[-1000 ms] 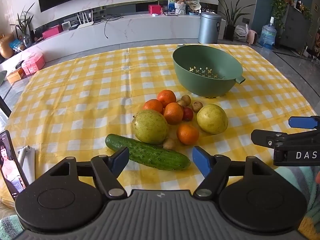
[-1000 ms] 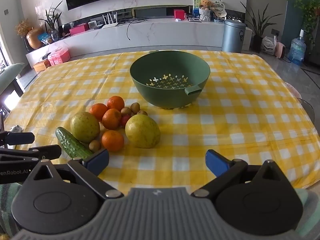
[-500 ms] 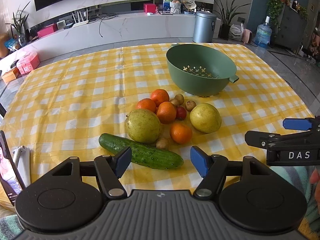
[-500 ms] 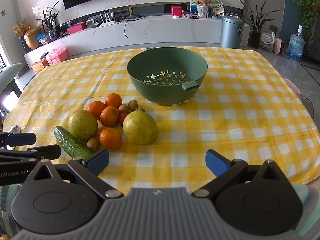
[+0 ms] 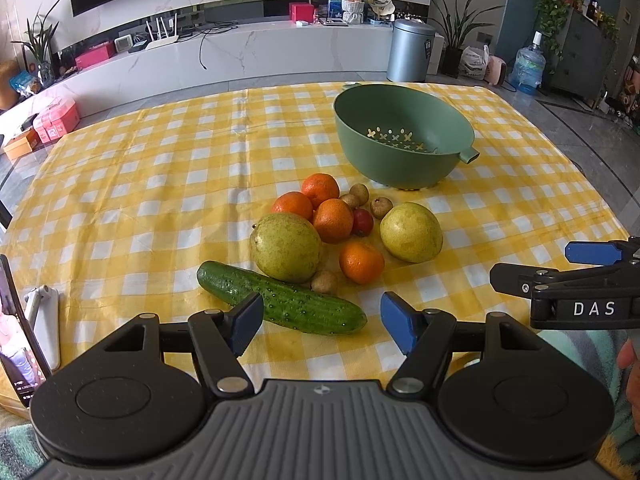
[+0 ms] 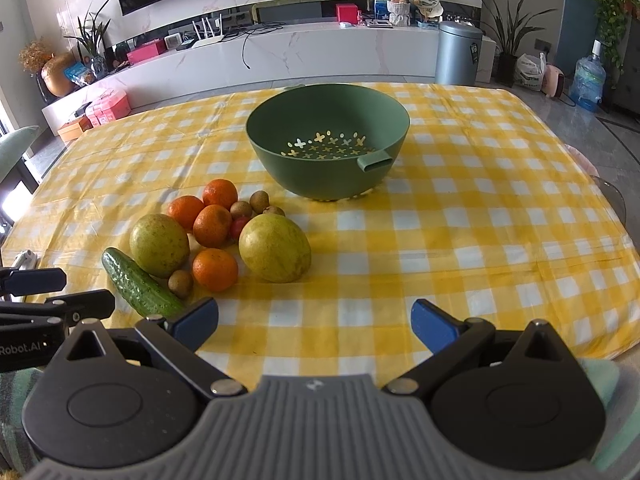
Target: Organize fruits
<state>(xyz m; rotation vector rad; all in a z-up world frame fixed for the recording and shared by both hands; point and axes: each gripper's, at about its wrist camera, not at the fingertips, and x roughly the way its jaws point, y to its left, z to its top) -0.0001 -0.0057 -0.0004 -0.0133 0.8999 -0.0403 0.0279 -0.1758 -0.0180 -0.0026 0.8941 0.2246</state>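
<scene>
A pile of fruit lies on the yellow checked cloth: two yellow-green pears (image 5: 286, 246) (image 5: 412, 232), several oranges (image 5: 334, 220), small brown fruits (image 5: 325, 282) and one small red fruit (image 5: 363, 222). A cucumber (image 5: 288, 304) lies along the pile's near side. Behind them stands an empty green colander bowl (image 5: 380, 168) (image 6: 300, 176). My left gripper (image 5: 320, 320) hovers open just short of the cucumber, holding nothing. My right gripper (image 6: 316, 320) is open over bare cloth, to the right of the pile (image 6: 216, 232). Each gripper shows at the edge of the other's view.
A phone (image 5: 12, 340) leans on a white stand (image 5: 42, 320) at the table's near left corner. A person's hand (image 5: 630, 372) shows at the right edge. The cloth (image 6: 480, 240) is bare right of the pile; a bin (image 6: 458, 52) stands on the floor beyond.
The left gripper's jaws stand slightly narrower than a second ago. Both hands stay where they were, and no fruit has moved.
</scene>
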